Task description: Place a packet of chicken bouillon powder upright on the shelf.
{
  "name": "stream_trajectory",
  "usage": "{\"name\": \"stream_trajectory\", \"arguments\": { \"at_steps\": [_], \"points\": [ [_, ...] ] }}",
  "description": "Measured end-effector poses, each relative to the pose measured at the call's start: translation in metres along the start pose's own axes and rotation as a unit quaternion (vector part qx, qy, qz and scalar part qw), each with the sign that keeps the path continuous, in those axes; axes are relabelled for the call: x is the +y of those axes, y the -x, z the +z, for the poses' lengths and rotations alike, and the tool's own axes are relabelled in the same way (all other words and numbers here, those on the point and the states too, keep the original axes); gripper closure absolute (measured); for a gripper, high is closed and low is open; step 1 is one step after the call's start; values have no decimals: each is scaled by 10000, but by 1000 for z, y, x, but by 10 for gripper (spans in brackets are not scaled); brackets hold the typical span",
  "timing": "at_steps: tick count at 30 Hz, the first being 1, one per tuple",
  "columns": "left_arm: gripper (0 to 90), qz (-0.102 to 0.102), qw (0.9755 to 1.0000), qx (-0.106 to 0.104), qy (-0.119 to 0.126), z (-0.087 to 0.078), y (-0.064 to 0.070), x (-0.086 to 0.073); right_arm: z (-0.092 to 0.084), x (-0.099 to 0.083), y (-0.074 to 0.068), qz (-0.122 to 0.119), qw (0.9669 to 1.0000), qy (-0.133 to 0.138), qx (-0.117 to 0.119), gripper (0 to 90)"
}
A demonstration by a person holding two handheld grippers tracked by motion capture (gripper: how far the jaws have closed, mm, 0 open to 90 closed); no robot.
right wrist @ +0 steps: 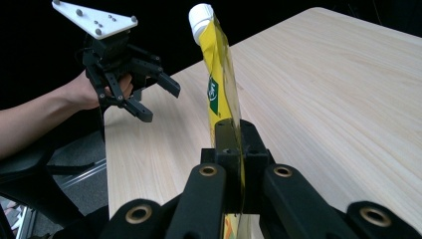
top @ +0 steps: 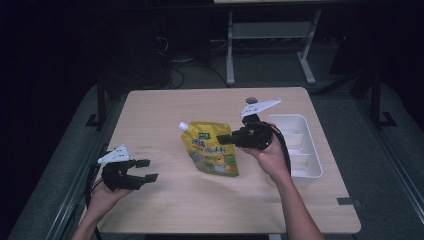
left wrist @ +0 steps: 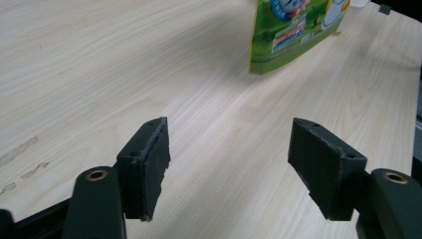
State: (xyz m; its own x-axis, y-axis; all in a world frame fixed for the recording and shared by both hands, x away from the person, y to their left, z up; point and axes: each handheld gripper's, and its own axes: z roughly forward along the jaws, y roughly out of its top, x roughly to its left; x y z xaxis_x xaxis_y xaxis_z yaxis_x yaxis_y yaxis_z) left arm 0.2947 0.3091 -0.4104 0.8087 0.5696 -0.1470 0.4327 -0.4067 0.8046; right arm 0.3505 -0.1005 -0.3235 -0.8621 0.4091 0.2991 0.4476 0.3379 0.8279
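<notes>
Left of the yellow plastic spout pouch with a white screw cap (top: 212, 148), well apart from it, the left gripper (top: 145, 170) hangs just over the pale wooden tabletop (top: 165, 210), held in the person's left hand (top: 102, 192). Its black fingers (left wrist: 147, 164) stand wide apart with nothing between them, and the left gripper view looks past them across bare wood to the pouch's green lower edge.

The pouch itself sits near the middle of the tabletop, its cap at the upper left corner in the high view and its printed face turned up toward that camera. At the pouch's right edge the right gripper (top: 226, 138), held in the person's right hand (top: 272, 155), has its fingers (right wrist: 226, 144) clamped together on the thin yellow edge; the right gripper view shows the pouch edge-on, rising away to its cap.

Right of the pouch, just beyond the right hand, a white rectangular plastic tray with dividers (top: 306, 145) lies near the tabletop's right edge.
</notes>
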Motion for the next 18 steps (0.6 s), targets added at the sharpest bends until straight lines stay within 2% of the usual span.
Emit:
{"name": "stream_trajectory", "arguments": {
  "at_steps": [18],
  "points": [
    [285,-82,9998,145,74,1,-1,-11,-30,-7,3,56,9996,213,-162,897]
  ]
}}
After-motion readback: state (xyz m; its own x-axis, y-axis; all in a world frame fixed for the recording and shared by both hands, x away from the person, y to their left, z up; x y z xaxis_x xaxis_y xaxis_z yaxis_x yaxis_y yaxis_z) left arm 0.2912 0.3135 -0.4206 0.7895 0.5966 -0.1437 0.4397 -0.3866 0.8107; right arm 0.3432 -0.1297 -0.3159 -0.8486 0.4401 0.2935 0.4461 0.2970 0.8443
